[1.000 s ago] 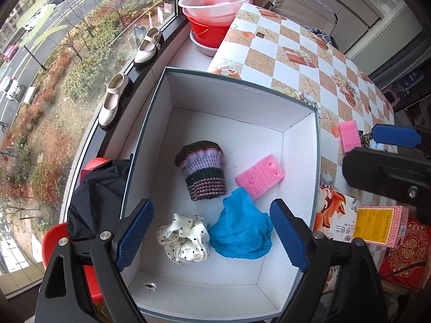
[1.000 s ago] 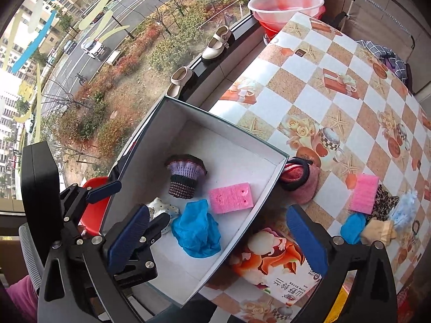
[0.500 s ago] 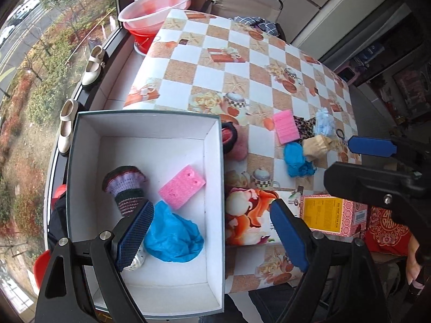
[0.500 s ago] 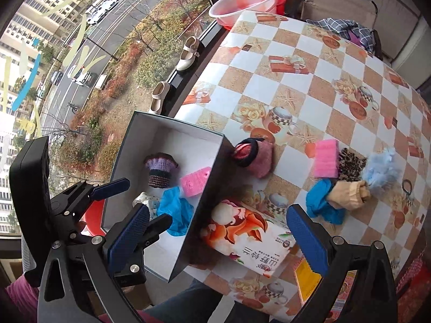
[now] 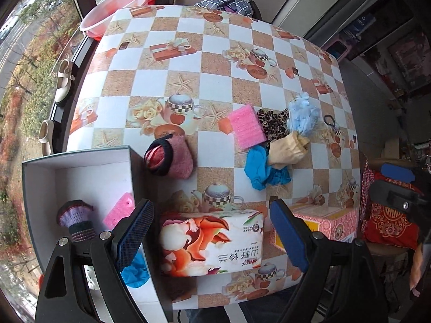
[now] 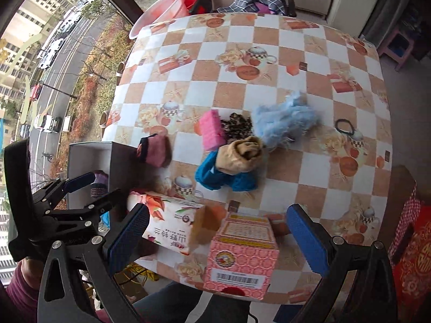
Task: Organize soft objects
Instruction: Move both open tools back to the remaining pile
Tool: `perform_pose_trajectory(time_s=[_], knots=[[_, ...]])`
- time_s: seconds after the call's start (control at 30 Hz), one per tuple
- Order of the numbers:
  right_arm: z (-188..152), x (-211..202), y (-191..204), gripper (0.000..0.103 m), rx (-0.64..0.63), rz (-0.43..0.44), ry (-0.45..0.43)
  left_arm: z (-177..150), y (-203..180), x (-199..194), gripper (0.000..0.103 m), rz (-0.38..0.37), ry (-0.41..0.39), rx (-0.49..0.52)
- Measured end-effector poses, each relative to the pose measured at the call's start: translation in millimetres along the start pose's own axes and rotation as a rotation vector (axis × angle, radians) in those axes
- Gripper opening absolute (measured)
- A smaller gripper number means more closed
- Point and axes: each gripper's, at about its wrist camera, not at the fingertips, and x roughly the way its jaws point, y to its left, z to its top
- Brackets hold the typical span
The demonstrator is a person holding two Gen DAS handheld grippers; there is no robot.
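Left wrist view: left gripper (image 5: pixel 211 238), jaws apart and empty, hangs over a floral tissue pack (image 5: pixel 211 242); pink sponge (image 5: pixel 246 126) lies at one o'clock. Right gripper (image 6: pixel 218 241) likewise gapes above a pink carton (image 6: pixel 241 255).

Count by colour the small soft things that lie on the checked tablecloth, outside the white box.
Pink: 2 (pink foam sponge, pink knitted pouch with black rim)
Blue: 2 (bright blue crumpled cloth, pale blue fluffy tuft)
Beige: 1 (beige rolled sock)
Leopard print: 1 (leopard-print fabric piece)
Black: 1 (black elastic hair tie)
Total: 7
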Motion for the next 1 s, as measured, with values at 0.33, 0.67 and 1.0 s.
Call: perform_pose_trajectory(time_s=[0.33,0.67,1.0], knots=[[9,38,-78,0.102,0.101,-0.002,0.068,69,-43,75,0.090,0.044,0.063,0.008],[45,83,-116,0.102,0.154,0.024,0.104,93,-51,149,0.090,0.188,0.128,0.010],[109,133,-110,0.102,0.207,0.017,0.054,93,-4,138,0.090,0.262,0.098,-0.098]])
